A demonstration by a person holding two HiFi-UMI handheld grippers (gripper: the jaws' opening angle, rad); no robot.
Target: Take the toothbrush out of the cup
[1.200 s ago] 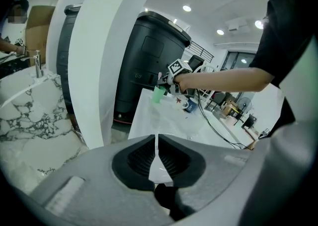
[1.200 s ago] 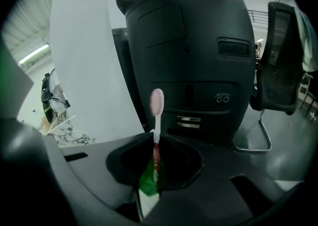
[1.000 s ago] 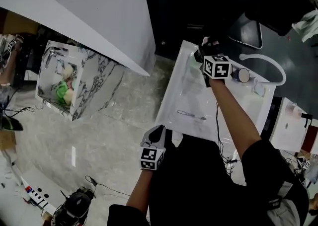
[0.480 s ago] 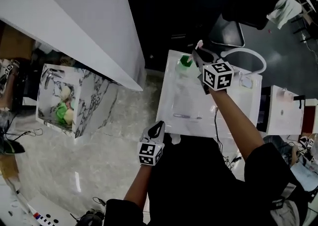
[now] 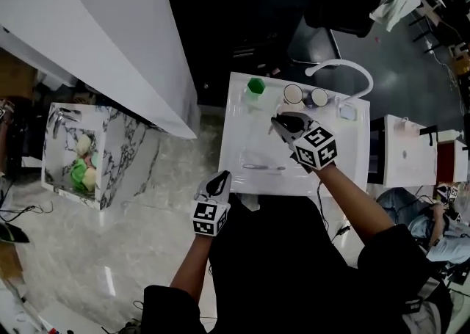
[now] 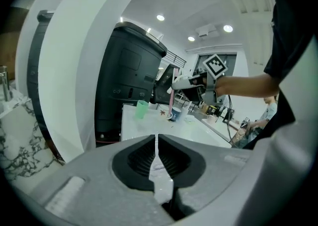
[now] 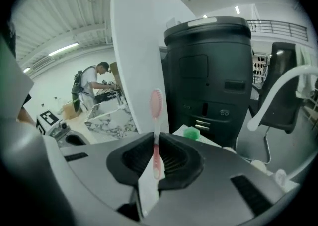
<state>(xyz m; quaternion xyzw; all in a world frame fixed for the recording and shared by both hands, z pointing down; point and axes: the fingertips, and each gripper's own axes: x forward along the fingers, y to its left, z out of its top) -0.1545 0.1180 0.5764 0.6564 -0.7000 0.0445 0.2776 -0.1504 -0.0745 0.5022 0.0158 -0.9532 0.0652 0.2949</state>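
One slim pink toothbrush point(image 7: 156, 105), seemingly plastic, pinched by right tool point(image 7: 154, 141); left tool point(image 6: 156, 141) clenched.

Pale marbled floor point(image 5: 139, 215), white partition point(image 5: 95, 17)

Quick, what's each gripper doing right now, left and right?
Left gripper: shut, nothing between its jaws.
Right gripper: shut on the pink toothbrush.

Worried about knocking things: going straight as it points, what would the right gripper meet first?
Probably the white table top near the green cup: the right gripper, shut on the toothbrush, tilts down that way. Depth is unclear; maybe the cup itself.
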